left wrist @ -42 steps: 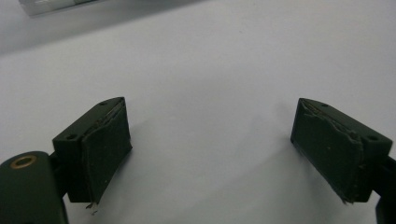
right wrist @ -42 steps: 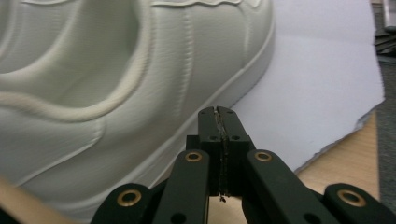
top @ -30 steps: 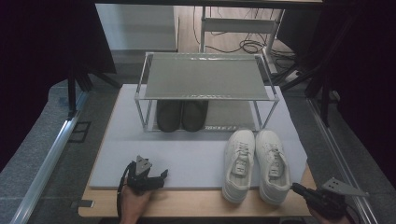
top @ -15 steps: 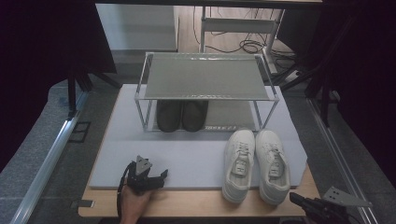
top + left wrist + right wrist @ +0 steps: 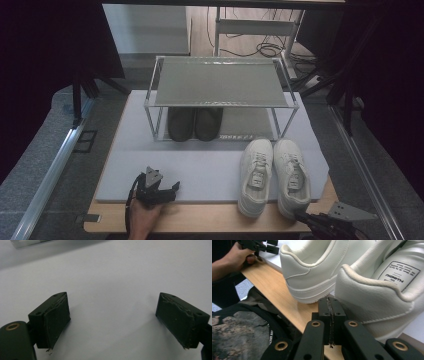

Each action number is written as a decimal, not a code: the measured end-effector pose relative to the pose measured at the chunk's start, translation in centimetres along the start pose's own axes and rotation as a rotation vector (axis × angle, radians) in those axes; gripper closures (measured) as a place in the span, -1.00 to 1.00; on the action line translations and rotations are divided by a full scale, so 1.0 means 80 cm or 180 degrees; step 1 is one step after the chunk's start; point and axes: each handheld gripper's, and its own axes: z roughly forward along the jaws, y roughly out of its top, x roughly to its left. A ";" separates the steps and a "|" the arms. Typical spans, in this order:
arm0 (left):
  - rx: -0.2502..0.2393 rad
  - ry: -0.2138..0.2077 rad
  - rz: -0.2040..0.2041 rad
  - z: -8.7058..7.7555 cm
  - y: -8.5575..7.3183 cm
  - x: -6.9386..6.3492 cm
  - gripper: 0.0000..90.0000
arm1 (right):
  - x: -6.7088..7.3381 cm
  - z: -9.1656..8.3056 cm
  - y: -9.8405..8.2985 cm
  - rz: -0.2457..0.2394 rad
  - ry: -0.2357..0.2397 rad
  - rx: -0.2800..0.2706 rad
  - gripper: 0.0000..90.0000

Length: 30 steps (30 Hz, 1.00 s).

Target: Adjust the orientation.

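A pair of white sneakers stands on the grey mat [image 5: 200,165] at the front right, the left shoe [image 5: 256,175] beside the right shoe [image 5: 292,172], heels over the wooden table edge. My right gripper [image 5: 301,216] sits low behind those heels, jaws shut with nothing between them. In the right gripper view its tips [image 5: 329,300] lie between the left heel [image 5: 312,272] and the right heel [image 5: 374,302], close against the right one. My left gripper [image 5: 172,187] rests at the mat's front left, held by a hand. Its jaws stand wide open [image 5: 112,295] over bare mat.
A metal two-level rack [image 5: 220,82] stands at the back of the mat, with a pair of dark shoes [image 5: 195,124] on its lower level. A wooden strip of table [image 5: 210,217] runs along the front. Rails and cables lie beyond the table.
My right gripper has slid to the left and nearer the picture's bottom edge, coming in behind the white shoes' heels. The left gripper has stayed put.
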 end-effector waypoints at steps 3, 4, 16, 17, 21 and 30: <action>0.0000 0.0002 -0.0001 0.000 0.000 0.000 -0.74 | -0.001 0.007 0.000 -0.0028 -0.0033 0.0010 1.00; 0.0000 0.0001 0.0000 0.000 0.000 0.000 -0.74 | -0.001 0.008 -0.001 -0.0042 -0.0062 0.0019 1.00; 0.0006 0.0010 -0.0002 0.000 0.000 0.000 -0.74 | -0.009 0.000 -0.003 -0.0029 -0.0143 0.0028 1.00; 0.0006 0.0010 -0.0002 0.000 0.000 0.000 -0.74 | -0.012 -0.003 -0.004 -0.0023 -0.0183 0.0033 1.00; 0.0006 0.0011 -0.0004 0.000 0.000 0.000 -0.74 | -0.021 -0.014 -0.008 0.0038 -0.0249 0.0024 1.00; 0.0007 0.0012 -0.0003 0.000 0.000 0.000 -0.74 | -0.033 -0.030 -0.013 0.0069 -0.0388 0.0056 1.00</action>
